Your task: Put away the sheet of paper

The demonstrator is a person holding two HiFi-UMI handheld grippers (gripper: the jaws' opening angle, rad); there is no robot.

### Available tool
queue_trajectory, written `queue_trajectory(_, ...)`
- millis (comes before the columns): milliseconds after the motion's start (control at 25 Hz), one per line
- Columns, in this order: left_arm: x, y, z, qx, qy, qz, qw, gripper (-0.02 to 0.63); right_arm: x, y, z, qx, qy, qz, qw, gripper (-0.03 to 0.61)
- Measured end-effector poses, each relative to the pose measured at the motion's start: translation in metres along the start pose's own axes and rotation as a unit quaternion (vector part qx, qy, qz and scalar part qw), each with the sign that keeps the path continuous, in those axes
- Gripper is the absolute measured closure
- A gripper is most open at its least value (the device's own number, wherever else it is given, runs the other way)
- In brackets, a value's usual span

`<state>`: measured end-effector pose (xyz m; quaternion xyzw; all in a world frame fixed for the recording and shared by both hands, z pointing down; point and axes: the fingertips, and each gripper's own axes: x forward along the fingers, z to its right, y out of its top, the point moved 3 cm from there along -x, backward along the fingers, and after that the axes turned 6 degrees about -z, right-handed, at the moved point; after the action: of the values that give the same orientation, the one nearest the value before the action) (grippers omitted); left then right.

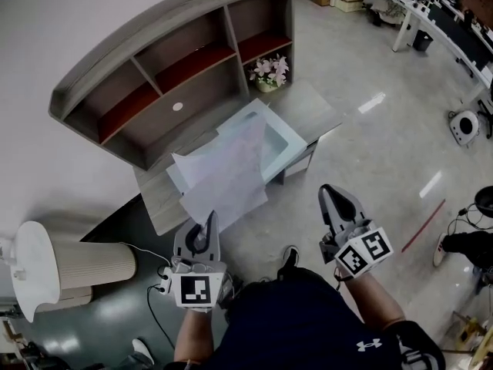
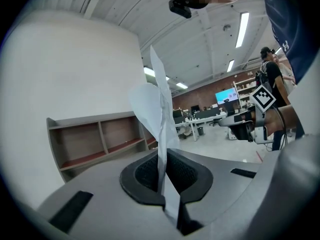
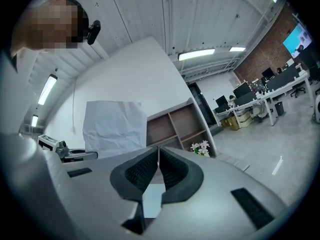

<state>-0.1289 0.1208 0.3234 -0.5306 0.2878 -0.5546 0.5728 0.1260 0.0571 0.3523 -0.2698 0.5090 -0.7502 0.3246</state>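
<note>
Both closed: left claw [image 1: 209,222] pinching sheet of paper [image 1: 229,169], right claw [image 1: 333,196] empty; hold pinch firm until over far tray [image 1: 286,139].

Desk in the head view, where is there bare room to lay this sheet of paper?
Bare: the desk corner right of the tray; the shelf compartments also look empty. Tightest beside the flowers. The sheet of paper hides the desk's left part.

Ahead of you, a curved grey wooden shelf unit [image 1: 177,68] with red-brown compartments stands on the grey tabletop [image 1: 312,106]; a pot of pink and white flowers [image 1: 269,72] sits beside its right end; a cream ribbed cylinder [image 1: 85,264] stands lower left; long white desks [image 1: 431,21] line the far right.
</note>
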Motion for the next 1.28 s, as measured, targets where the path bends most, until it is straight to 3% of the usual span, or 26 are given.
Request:
queue_trajectory(320, 0.017, 0.008, 0.007, -0.017, 0.010, -0.009, 0.9998, 0.594, 0.011, 0.004, 0.024, 0.017, 0.012, -0.004, 1.000, 0.558)
queue_trajectory(640, 0.040, 0.005, 0.000, -0.006, 0.007, -0.020, 0.9998, 0.594, 0.025, 0.000, 0.042, 0.030, 0.006, -0.012, 0.999, 0.557)
queue_trajectory(1280, 0.134, 0.002, -0.034, -0.010, -0.040, -0.010, 0.9991, 0.594, 0.080, 0.024, 0.077, 0.021, -0.041, -0.003, 0.999, 0.557)
